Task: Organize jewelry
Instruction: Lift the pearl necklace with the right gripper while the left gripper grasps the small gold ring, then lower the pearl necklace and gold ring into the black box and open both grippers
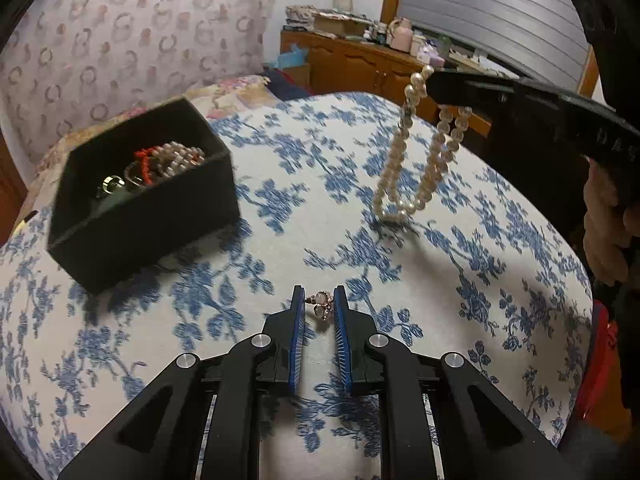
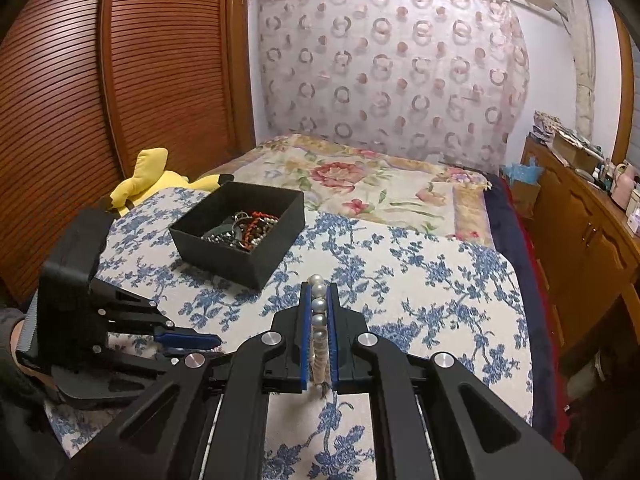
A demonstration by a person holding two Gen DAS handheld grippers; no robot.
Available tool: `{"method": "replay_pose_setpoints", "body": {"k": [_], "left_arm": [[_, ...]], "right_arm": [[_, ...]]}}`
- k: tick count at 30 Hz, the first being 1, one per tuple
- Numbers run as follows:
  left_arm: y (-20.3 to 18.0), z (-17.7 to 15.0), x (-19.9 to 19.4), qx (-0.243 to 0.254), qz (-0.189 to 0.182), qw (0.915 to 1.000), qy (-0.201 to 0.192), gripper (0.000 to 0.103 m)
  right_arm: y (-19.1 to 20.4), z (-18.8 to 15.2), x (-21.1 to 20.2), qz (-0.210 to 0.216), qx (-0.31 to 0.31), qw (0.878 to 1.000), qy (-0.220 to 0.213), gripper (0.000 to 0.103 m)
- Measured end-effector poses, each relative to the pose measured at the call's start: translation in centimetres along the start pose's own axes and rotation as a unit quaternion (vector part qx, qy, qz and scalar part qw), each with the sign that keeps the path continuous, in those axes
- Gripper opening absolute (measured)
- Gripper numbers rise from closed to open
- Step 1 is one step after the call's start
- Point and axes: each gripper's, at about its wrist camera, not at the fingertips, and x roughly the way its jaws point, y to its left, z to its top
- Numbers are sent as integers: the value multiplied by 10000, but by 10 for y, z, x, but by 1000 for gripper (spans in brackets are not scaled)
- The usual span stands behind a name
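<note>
A black open box [image 1: 132, 216] holding several beaded pieces sits on the blue-flowered cloth [image 1: 304, 224] at the left; it also shows in the right wrist view [image 2: 240, 256]. My left gripper [image 1: 319, 300] is shut on a small rose-gold earring [image 1: 322, 307] low over the cloth. My right gripper [image 2: 319, 292] is shut on a white pearl necklace [image 2: 319, 316]. In the left wrist view the necklace [image 1: 416, 168] hangs from the right gripper [image 1: 430, 84], with its lowest loop at or just above the cloth, right of the box.
A yellow plush toy [image 2: 148, 180] lies behind the box by the slatted wooden door [image 2: 120, 80]. A flowered bedspread [image 2: 360, 184] lies beyond the cloth. A wooden cabinet [image 2: 592, 232] with clutter runs along the right.
</note>
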Motion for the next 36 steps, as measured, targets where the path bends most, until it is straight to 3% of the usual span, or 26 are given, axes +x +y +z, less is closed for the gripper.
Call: {"method": "replay_pose_setpoints", "body": {"k": [16,22,31,33,34,35,36], "left_arm": [[79,47,-46,-548,574,9944,-697,14],[106,59,-41,-689,704,9926,-706,14],[132,67,-27,-911,773,9903,-716,14],[137,69,-27,-966,788,9895,-729,20],[138,69,-27,-990,815,9890,-742,34],[139,69,-28,-1010,837,9883,-775,40],[140,69,-30,-1023,865,9877,-807,40]], "right_arm": [[36,85,10,401,-487,9954,-720,8],[48,110,38,566,-627,9940,-700,8],[52,125,98,693,-714,9946,-311,8],[51,124,112,688,-704,9950,-195,8],[52,124,115,687,-694,9951,-162,8],[51,123,119,692,-677,9952,-116,8],[51,121,124,696,-659,9954,-67,8]]}}
